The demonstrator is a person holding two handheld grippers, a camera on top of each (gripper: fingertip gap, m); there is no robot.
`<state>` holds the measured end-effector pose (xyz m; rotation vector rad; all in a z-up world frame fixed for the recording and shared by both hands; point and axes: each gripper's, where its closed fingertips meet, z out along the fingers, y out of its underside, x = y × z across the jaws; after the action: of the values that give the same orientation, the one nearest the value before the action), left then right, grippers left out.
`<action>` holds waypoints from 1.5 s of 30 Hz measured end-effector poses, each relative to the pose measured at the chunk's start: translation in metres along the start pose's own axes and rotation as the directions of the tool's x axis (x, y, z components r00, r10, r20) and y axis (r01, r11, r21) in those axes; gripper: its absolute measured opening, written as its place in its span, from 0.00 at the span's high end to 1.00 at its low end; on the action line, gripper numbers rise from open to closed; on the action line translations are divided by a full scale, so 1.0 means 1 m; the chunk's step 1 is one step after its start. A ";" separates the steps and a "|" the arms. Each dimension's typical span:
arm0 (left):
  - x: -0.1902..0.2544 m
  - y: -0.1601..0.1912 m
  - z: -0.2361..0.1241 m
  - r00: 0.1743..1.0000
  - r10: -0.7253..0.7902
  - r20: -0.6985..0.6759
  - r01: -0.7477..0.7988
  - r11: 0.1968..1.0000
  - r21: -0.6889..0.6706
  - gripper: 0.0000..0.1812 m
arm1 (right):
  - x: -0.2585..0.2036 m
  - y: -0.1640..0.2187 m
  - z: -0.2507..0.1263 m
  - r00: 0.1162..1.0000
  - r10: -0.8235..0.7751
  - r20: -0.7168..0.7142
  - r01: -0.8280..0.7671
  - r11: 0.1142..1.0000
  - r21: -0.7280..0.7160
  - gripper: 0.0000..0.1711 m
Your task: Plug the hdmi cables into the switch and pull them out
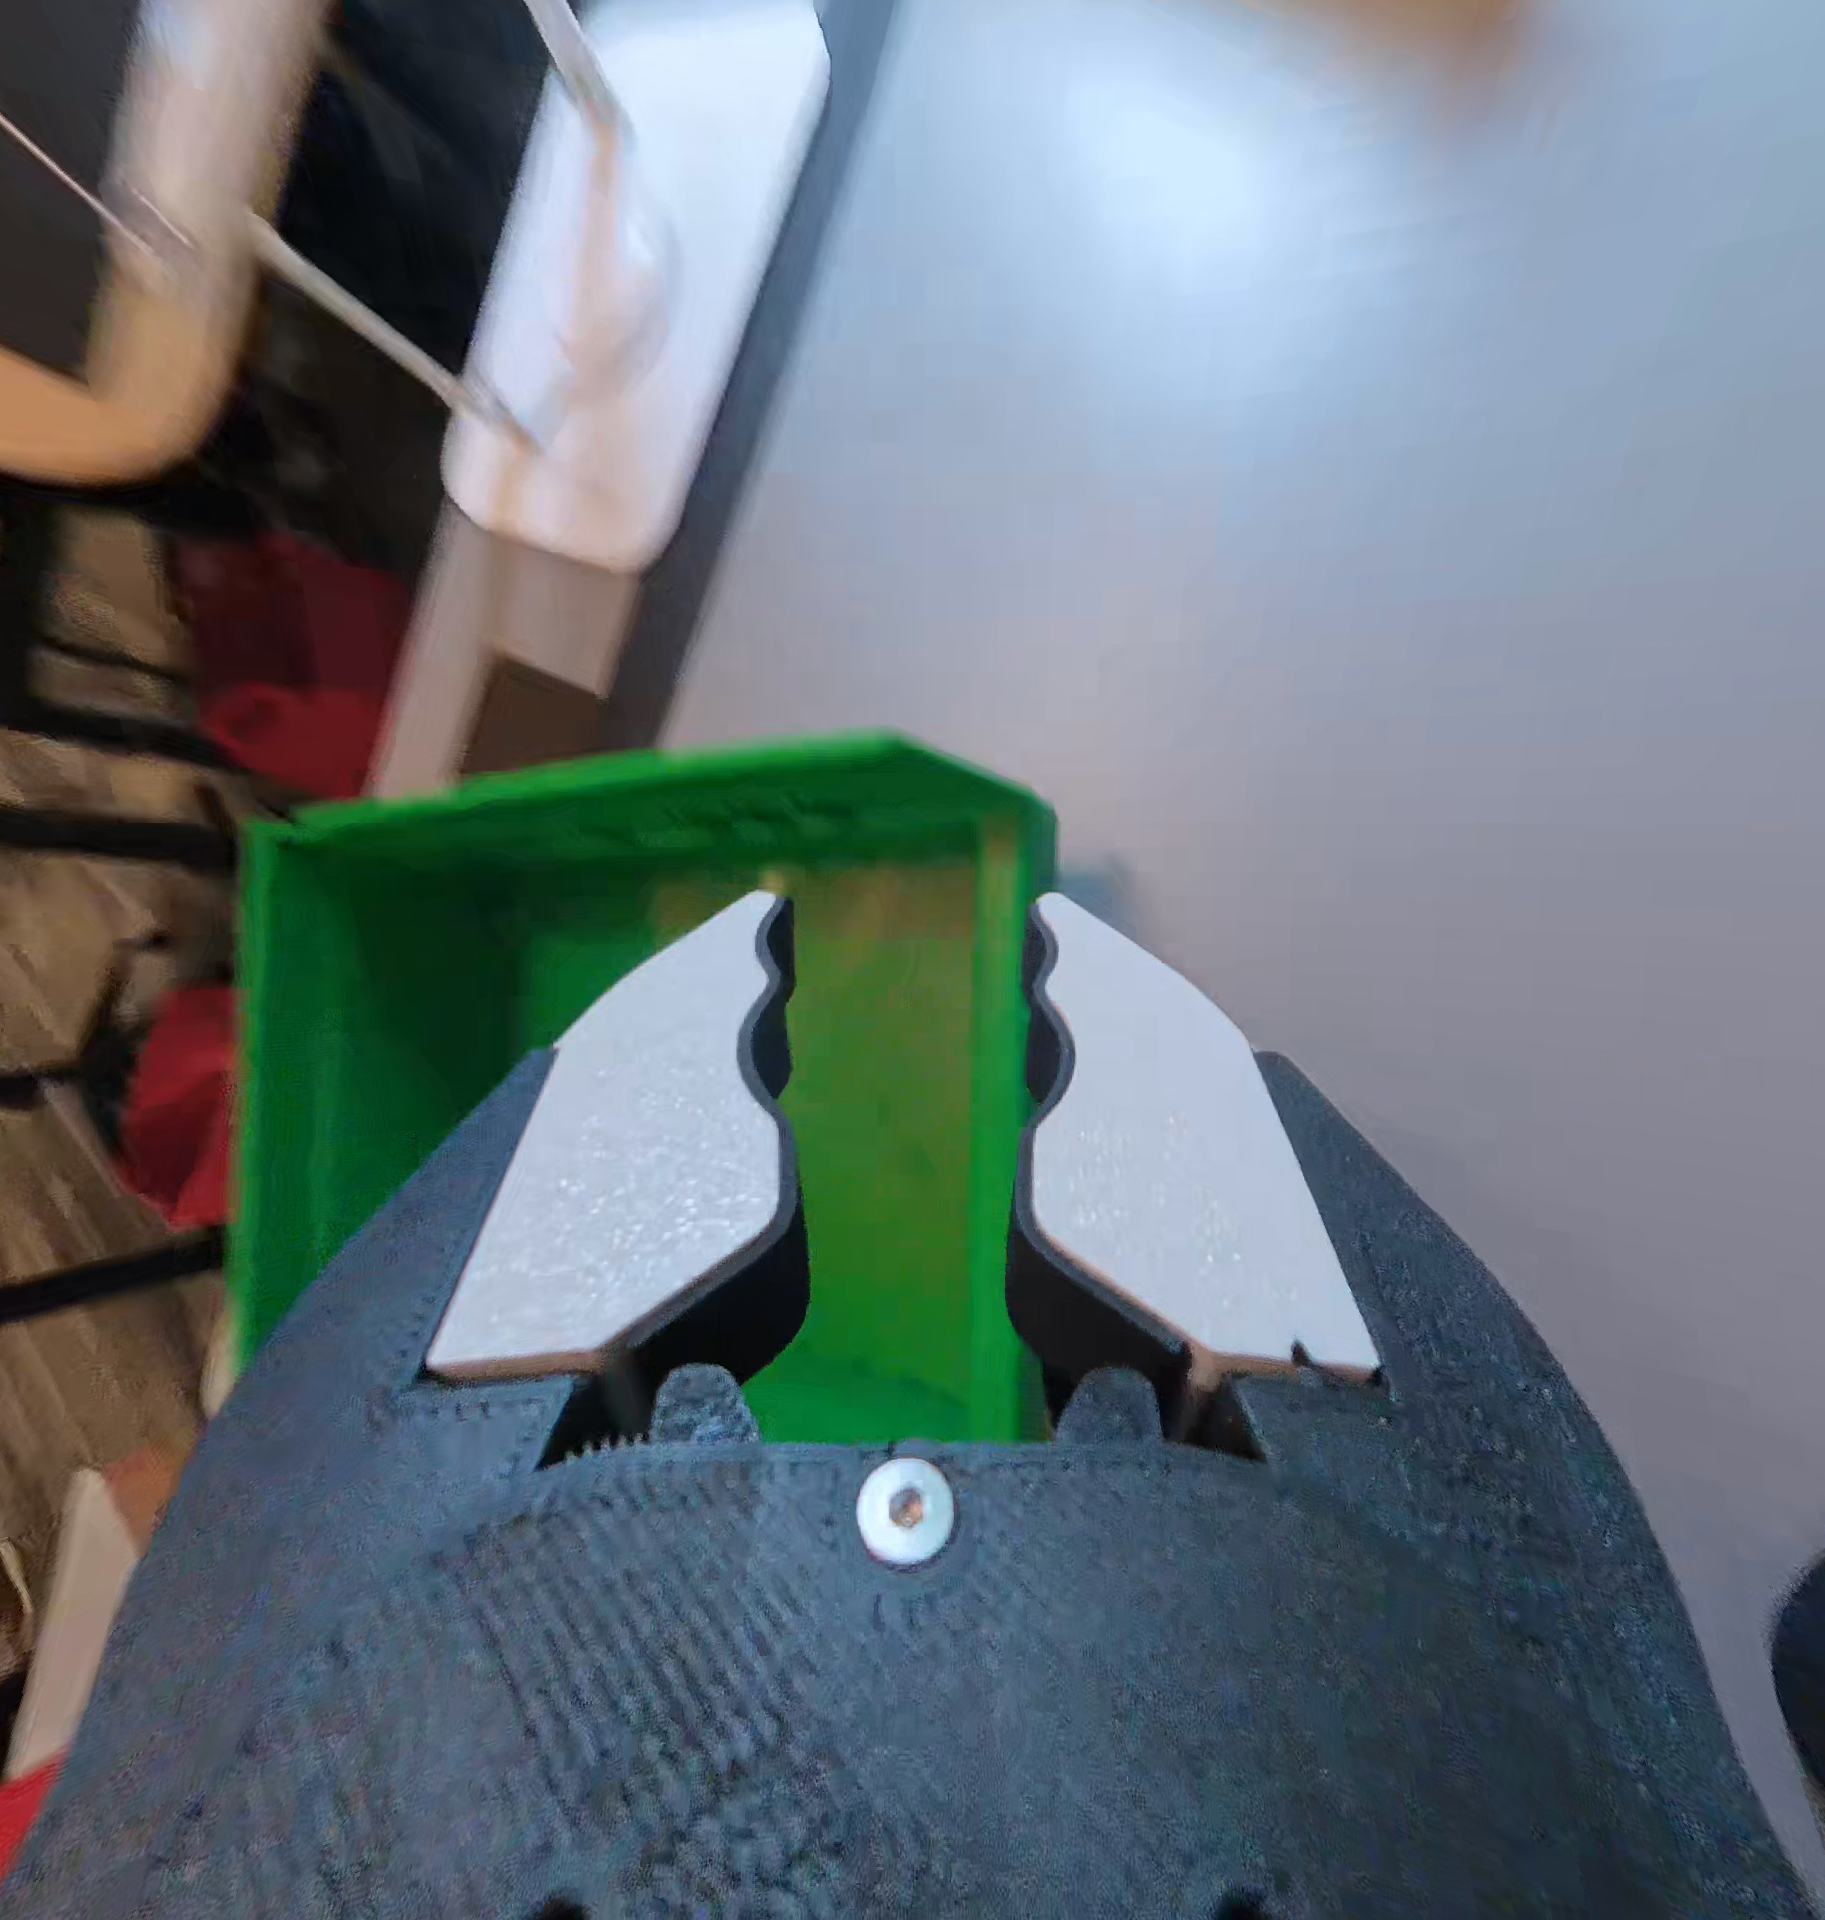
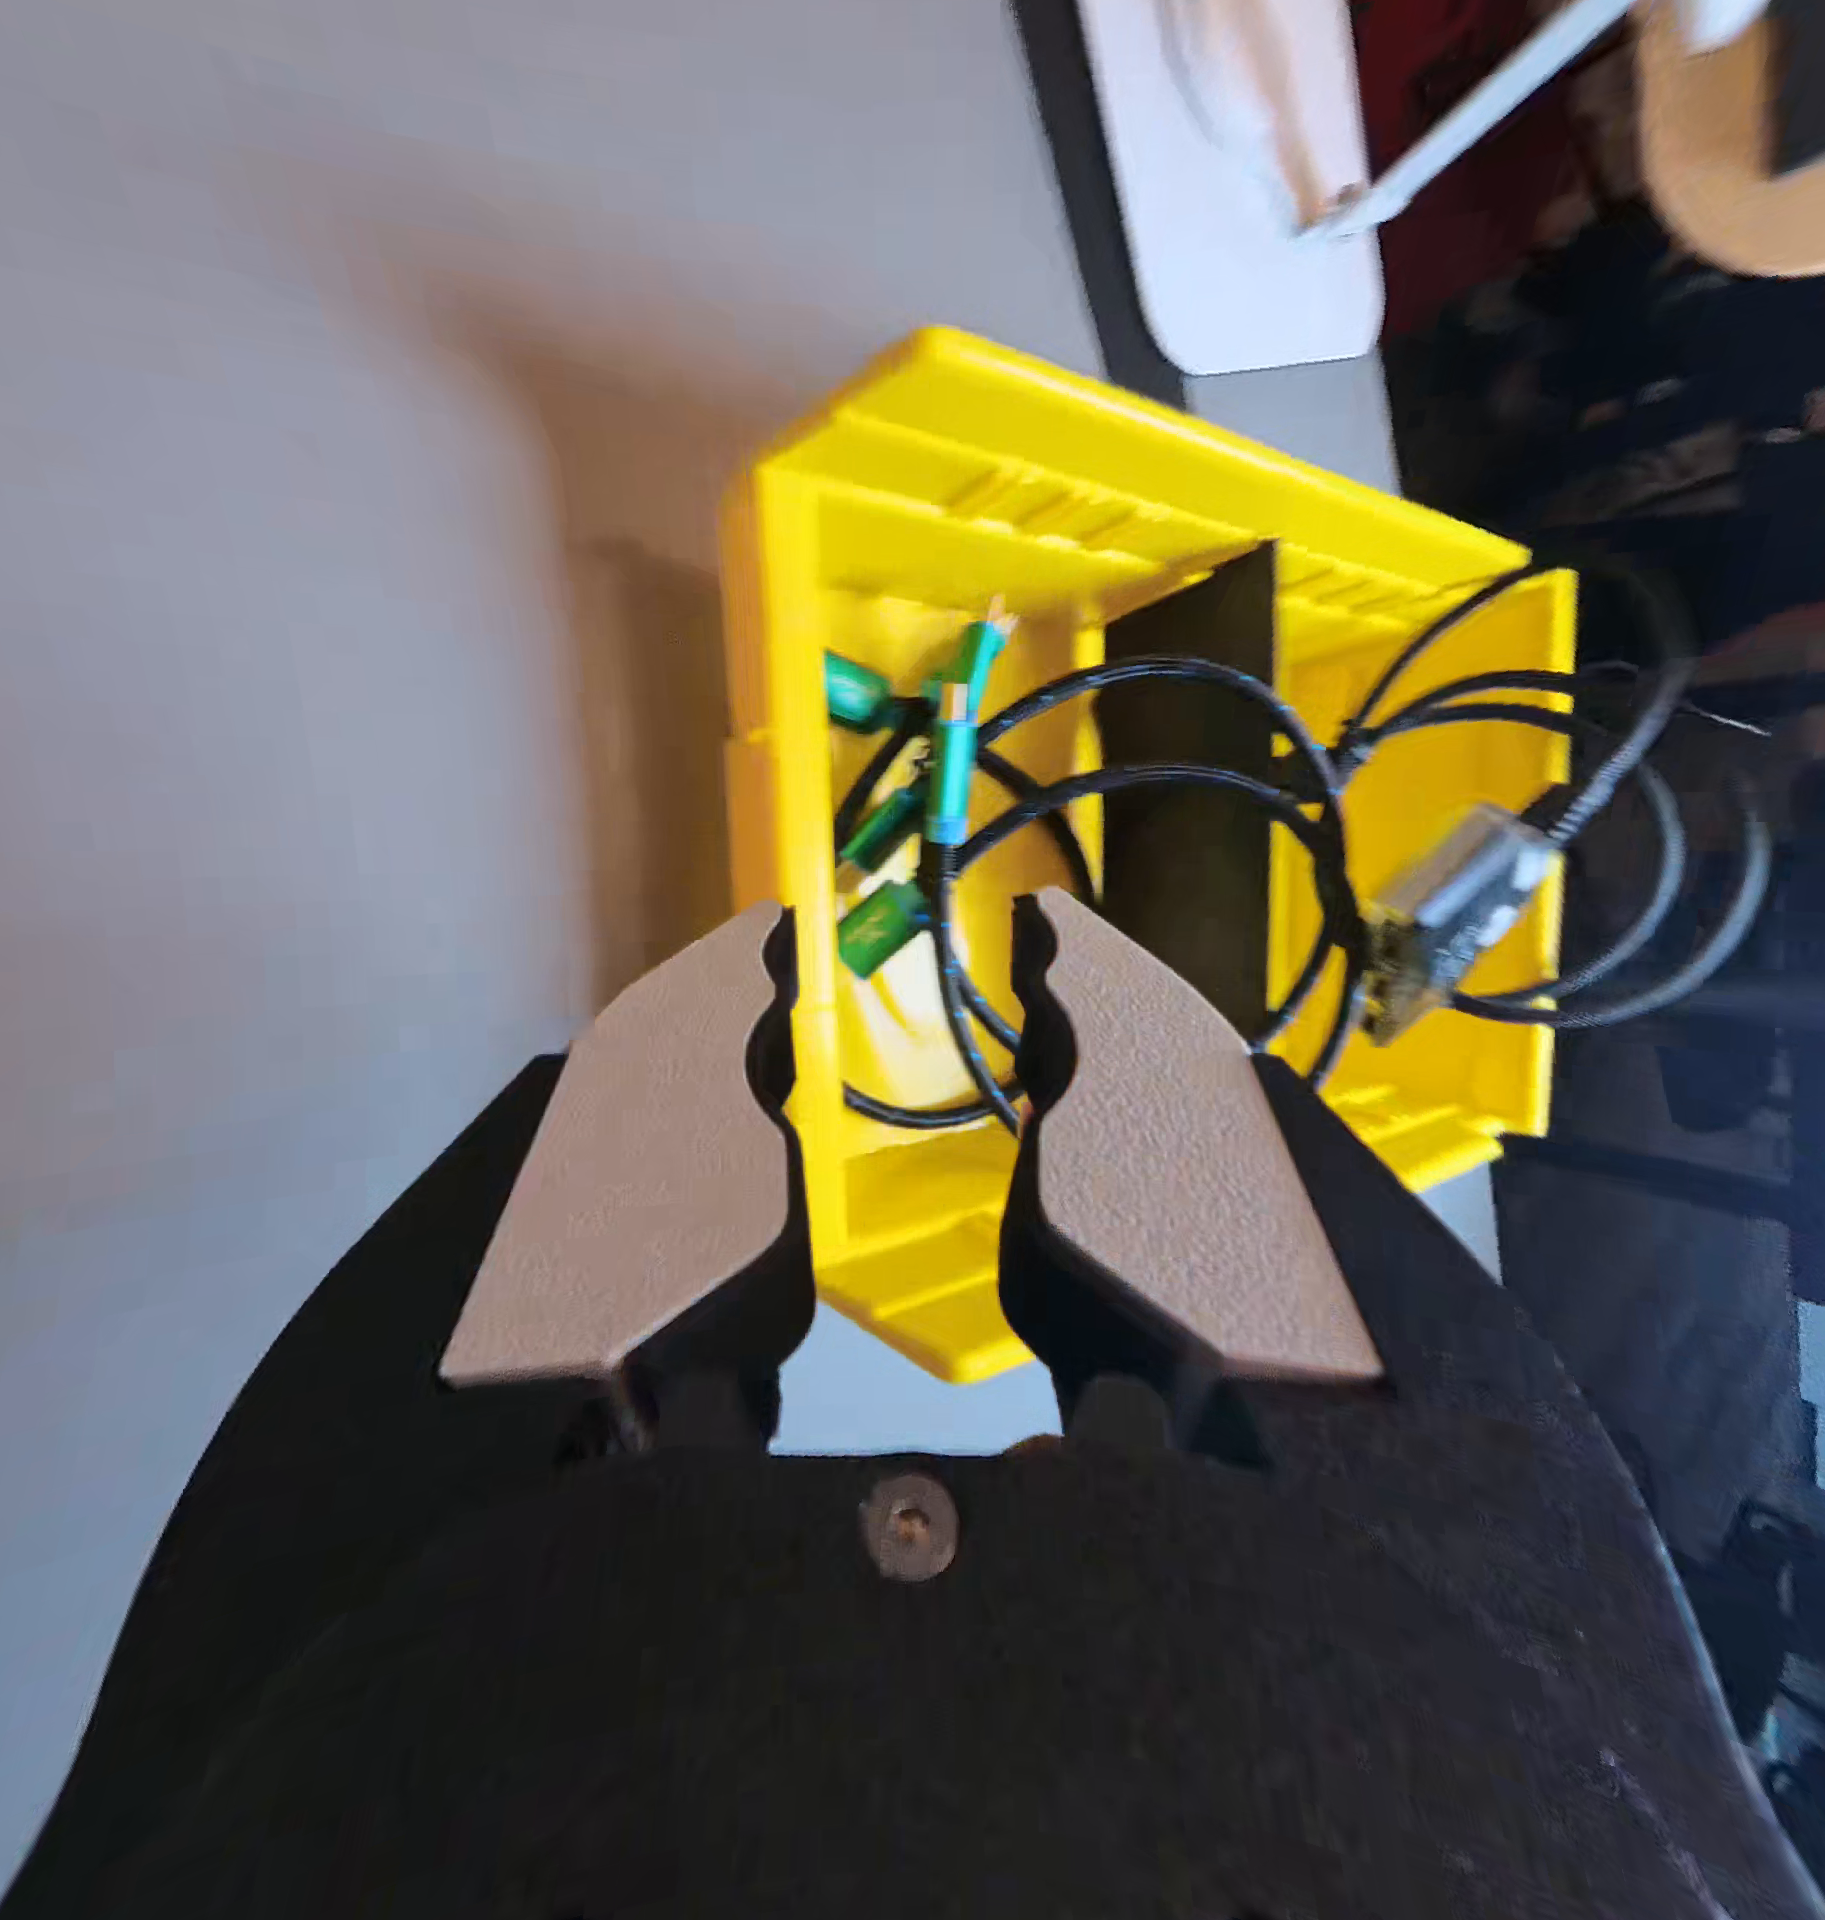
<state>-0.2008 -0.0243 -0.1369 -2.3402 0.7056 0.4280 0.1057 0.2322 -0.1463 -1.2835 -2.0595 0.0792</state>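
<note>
In the right wrist view a yellow bin (image 2: 1001,488) sits at the table's edge. It holds coiled black cables (image 2: 1178,779) with green plugs (image 2: 872,930) in its left compartment and a grey-clear adapter (image 2: 1459,894) in its right one. My right gripper (image 2: 903,920) is open and empty, hovering just in front of the left compartment. In the left wrist view my left gripper (image 1: 908,914) is open and empty over a green box (image 1: 388,997) that looks empty inside. I cannot pick out the switch in either view.
The white table (image 1: 1355,520) stretches to the right of the green box; its edge runs diagonally at the left. A black divider (image 2: 1188,790) splits the yellow bin. Beyond the edge are a white chair (image 1: 617,312), red items (image 1: 274,644) and floor. The left gripper's tips are roughly 40 cm from the right gripper's.
</note>
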 end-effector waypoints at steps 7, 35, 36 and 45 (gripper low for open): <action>0.024 0.098 0.044 0.998 0.038 -0.043 -0.049 0.948 -0.316 0.73 | -0.023 0.006 0.064 0.994 -0.090 0.068 0.100 0.982 -0.163 0.74; 0.129 -0.092 0.003 0.990 0.017 -0.138 0.046 0.895 0.443 0.84 | -0.088 -0.011 -0.089 0.764 0.637 -0.101 -0.487 0.673 0.557 0.82; 0.138 -0.104 0.000 0.981 -0.049 -0.188 0.134 0.869 0.476 0.83 | -0.084 0.010 -0.085 0.699 0.709 -0.090 -0.567 0.626 0.536 0.79; 0.174 -0.187 0.071 0.831 -0.403 -0.385 0.547 0.718 0.430 0.73 | -0.079 0.039 -0.011 0.553 0.833 0.004 -0.769 0.509 0.386 0.79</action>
<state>0.0400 0.0785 -0.1790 -1.9472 0.2448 -0.2986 0.1634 0.1849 -0.1945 -1.8281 -1.0391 0.6980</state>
